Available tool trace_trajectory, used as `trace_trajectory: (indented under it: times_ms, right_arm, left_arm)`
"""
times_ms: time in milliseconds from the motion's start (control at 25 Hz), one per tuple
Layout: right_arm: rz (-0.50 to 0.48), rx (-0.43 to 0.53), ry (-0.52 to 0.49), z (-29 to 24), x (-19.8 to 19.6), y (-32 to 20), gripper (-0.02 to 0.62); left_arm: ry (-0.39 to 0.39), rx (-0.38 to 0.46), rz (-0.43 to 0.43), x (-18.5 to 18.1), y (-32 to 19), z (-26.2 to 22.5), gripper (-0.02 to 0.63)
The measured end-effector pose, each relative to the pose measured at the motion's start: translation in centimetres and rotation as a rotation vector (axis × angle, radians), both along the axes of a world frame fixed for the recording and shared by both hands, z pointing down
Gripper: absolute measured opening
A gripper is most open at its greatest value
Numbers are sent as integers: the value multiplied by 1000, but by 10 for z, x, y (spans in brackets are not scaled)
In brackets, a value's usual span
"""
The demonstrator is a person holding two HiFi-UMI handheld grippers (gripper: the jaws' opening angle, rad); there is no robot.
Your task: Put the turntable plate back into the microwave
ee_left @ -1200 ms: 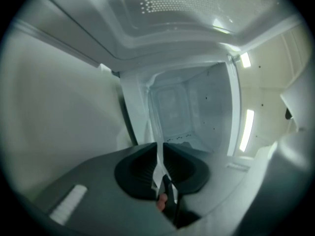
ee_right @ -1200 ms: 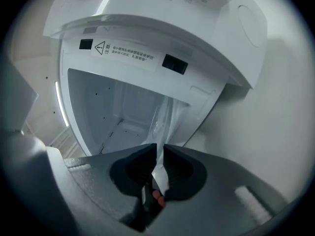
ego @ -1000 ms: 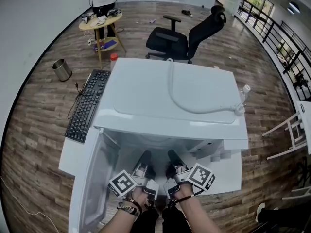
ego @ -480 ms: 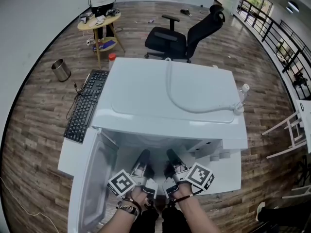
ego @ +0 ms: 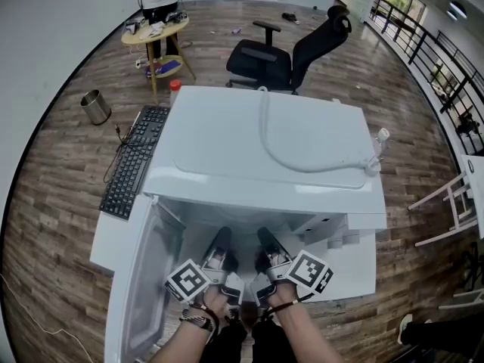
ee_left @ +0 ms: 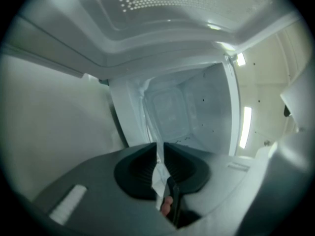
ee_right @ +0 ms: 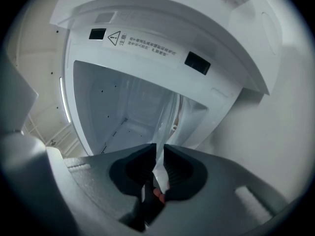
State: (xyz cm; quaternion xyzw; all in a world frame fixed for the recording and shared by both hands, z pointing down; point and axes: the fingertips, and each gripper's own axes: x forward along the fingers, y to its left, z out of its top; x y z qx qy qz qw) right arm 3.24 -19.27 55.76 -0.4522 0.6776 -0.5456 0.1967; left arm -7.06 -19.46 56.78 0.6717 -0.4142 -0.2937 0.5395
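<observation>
Microwave (ego: 265, 150): white, boxy, smooth-skinned; door (ego: 147, 278) stands open at the left.
Cavity (ee_right: 123, 107): pale flat walls with small dark specks.
Turntable plate (ee_left: 158, 173): clear glass, seen edge-on as a thin translucent band at the cavity mouth.
Left gripper (ee_left: 160, 154): ribbed black jaws pinching the plate's rim.
Right gripper (ee_right: 160, 154): ribbed black jaws clamped on the same rim.

Only a slight shift: in the head view the left gripper (ego: 222, 237) and right gripper (ego: 266, 237), each clamped on the turntable plate (ee_left: 158, 173), sit a touch farther into the microwave (ego: 227, 142) than a second ago, their marker cubes slightly higher.
</observation>
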Motion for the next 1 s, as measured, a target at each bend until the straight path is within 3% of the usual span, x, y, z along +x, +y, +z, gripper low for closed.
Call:
trace_trajectory:
  times_ms: [240,640,800,1000]
  right_arm:
    - [-3,-17,-34,-1,-6,-12,44]
    - [8,-56,-29,7,-4,-18,46]
    - [9,-56,-23,6,-2,-20,46]
    - [-19,-52,-28,4,-4,-18,46]
  left_arm:
    - [2,0,-30,-6,-8,-4,51]
    - [-11,-20,-11,-5,-12,2,49]
    - [51,1,-10,2,-17,-4,52]
    - [-9,-23,-20,-2,-20,3,52]
